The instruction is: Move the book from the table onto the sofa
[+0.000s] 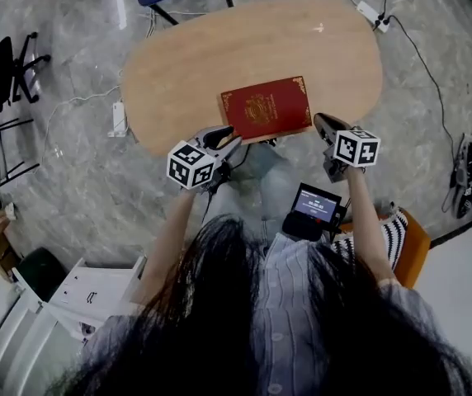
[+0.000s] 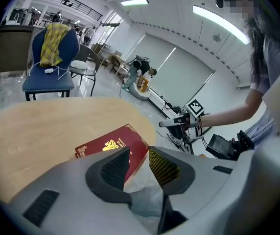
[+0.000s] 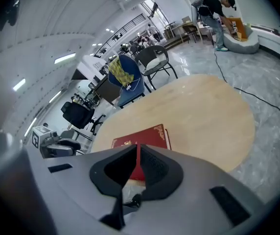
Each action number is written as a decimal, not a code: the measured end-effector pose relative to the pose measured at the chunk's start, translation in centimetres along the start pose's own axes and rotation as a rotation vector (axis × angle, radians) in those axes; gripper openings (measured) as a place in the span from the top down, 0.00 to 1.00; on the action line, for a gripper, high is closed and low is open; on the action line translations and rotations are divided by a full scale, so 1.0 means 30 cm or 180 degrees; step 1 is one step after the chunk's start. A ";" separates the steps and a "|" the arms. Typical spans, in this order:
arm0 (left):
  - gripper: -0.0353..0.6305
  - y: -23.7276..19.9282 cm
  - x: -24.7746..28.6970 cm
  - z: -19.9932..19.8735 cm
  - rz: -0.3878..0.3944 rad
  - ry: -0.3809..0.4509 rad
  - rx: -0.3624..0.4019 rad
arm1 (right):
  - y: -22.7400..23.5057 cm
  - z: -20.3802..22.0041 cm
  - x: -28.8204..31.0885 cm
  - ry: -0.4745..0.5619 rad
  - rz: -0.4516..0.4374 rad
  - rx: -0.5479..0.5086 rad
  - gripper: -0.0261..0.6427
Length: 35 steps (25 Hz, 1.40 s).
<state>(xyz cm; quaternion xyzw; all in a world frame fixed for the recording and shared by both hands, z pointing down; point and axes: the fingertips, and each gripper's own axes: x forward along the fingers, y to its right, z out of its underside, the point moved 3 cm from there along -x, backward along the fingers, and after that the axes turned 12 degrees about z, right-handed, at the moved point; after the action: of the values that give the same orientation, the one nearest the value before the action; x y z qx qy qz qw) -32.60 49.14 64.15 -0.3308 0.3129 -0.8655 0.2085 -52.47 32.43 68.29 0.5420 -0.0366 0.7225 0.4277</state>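
At the person's waist a small black device with a lit screen [image 1: 314, 205] shows print too small to read. Just beyond it, each tool carries a cube of black-and-white square markers. The left tool [image 1: 226, 141] has its jaws slightly apart with nothing pressed between them; in the left gripper view [image 2: 139, 154] the near corner of the book shows through the gap. The right tool [image 1: 323, 124] has its jaws drawn together on nothing [image 3: 138, 150]. Between the two tools lies the book [image 1: 266, 108], flat on the wooden oval counter [image 1: 219, 48] close to its near edge. It is a dark red hardback with a gold emblem in the middle of the cover [image 2: 111, 144] and gilt ornament in the corners; any lettering is too fine to read. Its long axis runs left to right across the counter, with the right end turned a little away from the person. In the right gripper view a pale strip of page edges shows along its right side [image 3: 142, 138]. Farther off, a white power strip [image 1: 119, 118] lies on the marble floor left of the counter. A blue chair [image 2: 49, 77] draped with a yellow plaid cloth [image 2: 54, 43] stands behind the counter.
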 end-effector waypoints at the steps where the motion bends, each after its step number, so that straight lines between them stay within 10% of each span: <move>1: 0.77 -0.026 0.021 0.025 0.0002 -0.0095 -0.0026 | 0.029 0.015 0.035 -0.0064 0.0014 -0.0005 0.92; 7: 0.70 -0.196 0.094 0.167 -0.0215 -0.0451 -0.0479 | 0.159 0.071 0.200 -0.0339 0.0088 0.0151 0.92; 13: 0.63 -0.316 0.133 0.234 -0.0381 -0.0450 -0.0980 | 0.182 0.109 0.279 -0.0600 -0.0078 0.0212 0.74; 26: 0.62 -0.451 0.215 0.324 -0.0561 -0.0268 -0.1805 | 0.195 0.202 0.350 -0.0838 0.0017 0.0073 0.76; 35: 0.65 -0.461 0.159 0.322 -0.0601 -0.0020 -0.1943 | 0.133 0.246 0.305 -0.0797 0.0239 0.0072 0.81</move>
<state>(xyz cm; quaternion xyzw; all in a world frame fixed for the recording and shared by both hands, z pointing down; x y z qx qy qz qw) -31.26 52.45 81.32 -0.4084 0.5254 -0.7462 0.0193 -49.97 31.39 80.43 0.6310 -0.1018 0.6650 0.3863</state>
